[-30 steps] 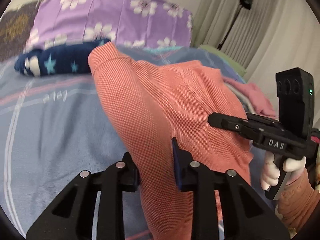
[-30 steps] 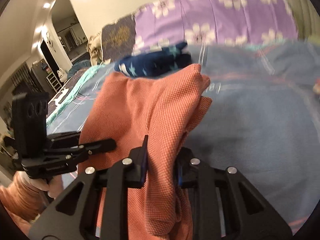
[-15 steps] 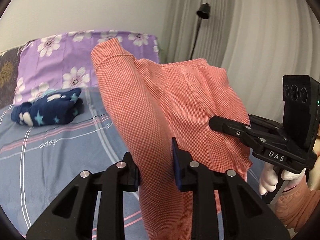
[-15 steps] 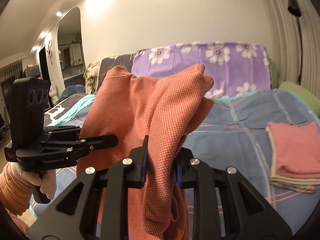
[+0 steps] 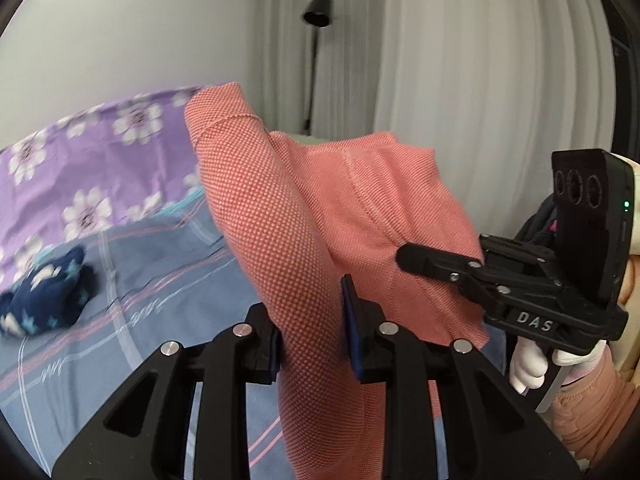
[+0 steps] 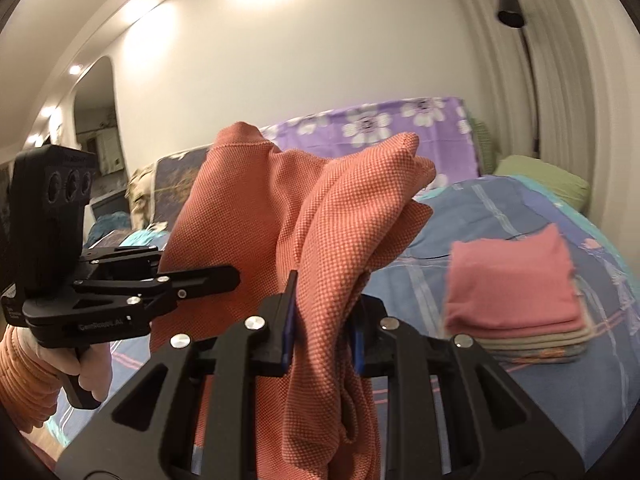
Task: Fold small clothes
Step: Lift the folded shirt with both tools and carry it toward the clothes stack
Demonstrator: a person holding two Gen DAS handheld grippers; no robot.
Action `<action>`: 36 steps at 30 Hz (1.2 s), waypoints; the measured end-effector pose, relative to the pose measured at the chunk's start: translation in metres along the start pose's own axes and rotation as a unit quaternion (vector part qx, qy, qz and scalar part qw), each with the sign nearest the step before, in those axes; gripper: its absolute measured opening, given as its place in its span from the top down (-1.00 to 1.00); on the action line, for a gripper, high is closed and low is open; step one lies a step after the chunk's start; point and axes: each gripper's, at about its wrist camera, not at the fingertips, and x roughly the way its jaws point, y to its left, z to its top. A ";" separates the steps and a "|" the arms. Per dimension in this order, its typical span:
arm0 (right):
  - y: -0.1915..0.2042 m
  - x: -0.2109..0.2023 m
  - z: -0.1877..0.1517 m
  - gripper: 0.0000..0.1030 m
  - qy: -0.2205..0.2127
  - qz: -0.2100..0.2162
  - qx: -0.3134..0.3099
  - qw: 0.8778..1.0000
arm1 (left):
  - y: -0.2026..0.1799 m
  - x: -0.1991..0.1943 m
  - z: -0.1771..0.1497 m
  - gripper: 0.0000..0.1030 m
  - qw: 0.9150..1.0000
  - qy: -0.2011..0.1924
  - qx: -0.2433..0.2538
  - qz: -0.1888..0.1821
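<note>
An orange-red knit garment (image 5: pixel 280 216) hangs in the air between my two grippers, well above the blue checked bed (image 5: pixel 140 280). My left gripper (image 5: pixel 310 320) is shut on one edge of it. My right gripper (image 6: pixel 324 312) is shut on the other edge (image 6: pixel 340 248), where the cloth bunches in folds. The right gripper also shows at the right of the left wrist view (image 5: pixel 440 260), and the left gripper at the left of the right wrist view (image 6: pixel 200 280). The garment's lower part hangs out of view below the fingers.
A stack of folded clothes with a pink one on top (image 6: pixel 516 292) lies on the bed at the right. A dark blue star-print bundle (image 5: pixel 44 296) lies at the left. Purple flowered pillows (image 6: pixel 380 124) stand at the head. A floor lamp (image 5: pixel 316 16) and curtains stand behind.
Both grippers have lifted the garment up off the bed and tilted upward. The wall, lamp and curtains now fill the upper views. The grips have not changed.
</note>
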 end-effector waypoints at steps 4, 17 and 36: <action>-0.034 -0.012 0.016 0.58 -0.020 -0.030 0.011 0.999 | -0.026 0.029 0.029 0.49 0.999 -0.007 0.033 -0.011; -0.127 -0.019 0.069 0.58 -0.072 -0.111 0.022 0.991 | -0.072 0.113 0.117 0.49 0.994 -0.024 0.103 -0.034; -0.201 0.054 0.094 0.59 -0.017 -0.164 0.035 0.986 | -0.068 0.208 0.140 0.49 0.997 0.021 0.056 -0.053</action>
